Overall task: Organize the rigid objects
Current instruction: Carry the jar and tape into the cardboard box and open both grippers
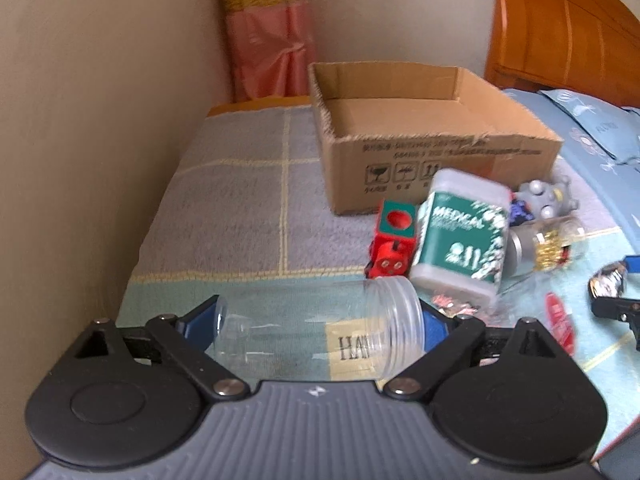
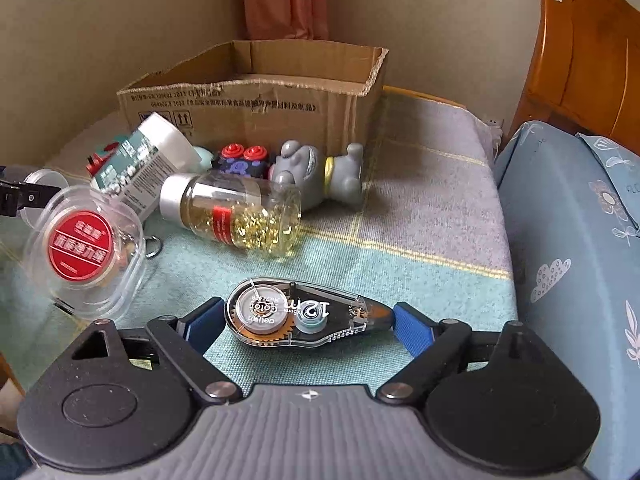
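While the left wrist view looks along its fingers, the left claw (image 1: 320,320) holds a clear plastic jar (image 1: 320,326) crosswise at lower centre, one blue pad at the jar's base and the other at its threaded open mouth; the jar looks empty. Above it, at upper centre, stands an open cardboard box (image 1: 440,160) on the bed (image 1: 240,200), its visible interior bare. Just in front of the box, right of centre, lie a red toy train (image 1: 392,244), a green-labelled medical tub (image 1: 460,236), a grey toy (image 1: 548,196) and a glass bottle (image 1: 544,244). At the right edge the other claw shows only in part.

In the right wrist view, the right claw (image 2: 306,320) is closed around a correction tape dispenser (image 2: 304,314) at lower centre, gripped end to end. The box (image 2: 256,108) sits at upper centre; the glass bottle of yellow capsules (image 2: 236,210), the grey toy (image 2: 320,172) and a round clear case with a red label (image 2: 84,248) lie between.

Likely risks: the smooth jar, pinched only at its ends, may slip or rotate out; the dispenser's tapered tip may slide off its pad; two claws converging on one box may collide.
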Demonstrator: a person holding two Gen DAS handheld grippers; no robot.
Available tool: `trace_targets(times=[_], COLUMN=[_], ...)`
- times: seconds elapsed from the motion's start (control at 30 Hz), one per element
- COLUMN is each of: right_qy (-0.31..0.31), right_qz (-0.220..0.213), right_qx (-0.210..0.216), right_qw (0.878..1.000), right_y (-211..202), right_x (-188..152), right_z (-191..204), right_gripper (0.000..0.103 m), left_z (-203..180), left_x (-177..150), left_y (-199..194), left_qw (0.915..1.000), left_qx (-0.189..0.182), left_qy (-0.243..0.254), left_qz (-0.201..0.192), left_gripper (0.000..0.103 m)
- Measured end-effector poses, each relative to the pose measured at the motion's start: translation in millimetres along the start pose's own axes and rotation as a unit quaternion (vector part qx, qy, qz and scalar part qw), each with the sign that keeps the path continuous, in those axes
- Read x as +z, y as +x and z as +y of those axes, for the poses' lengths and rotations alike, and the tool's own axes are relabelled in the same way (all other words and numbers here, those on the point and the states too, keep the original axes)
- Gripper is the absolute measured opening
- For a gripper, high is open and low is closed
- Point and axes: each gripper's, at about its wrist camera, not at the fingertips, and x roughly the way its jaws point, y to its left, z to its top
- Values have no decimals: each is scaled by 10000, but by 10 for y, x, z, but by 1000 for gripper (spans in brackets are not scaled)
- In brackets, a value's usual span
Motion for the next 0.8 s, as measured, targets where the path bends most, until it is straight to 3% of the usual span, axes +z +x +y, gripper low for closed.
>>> trace_targets(times=[0.4,0.6,0.8], right_qy=[-248,-361,-437], right_qz=[-606,-923,-964], right_qx=[522,720,733], right_qw=[9965,9925,9917], right_y=[-508,-575,-405], right_x=[609,1029,1418], right_z=[-126,-162,-165], right_gripper=[93,93,93], left_z=[-174,-359,-452], left_x=[923,1359,1739], left_y=[-201,8,391], left_qw=[9953,9922,9919], left_qx=[-423,-611,-699], left_qy=[795,1016,1035], left_qz=[-357,-379,-227], left_gripper=[94,94,94])
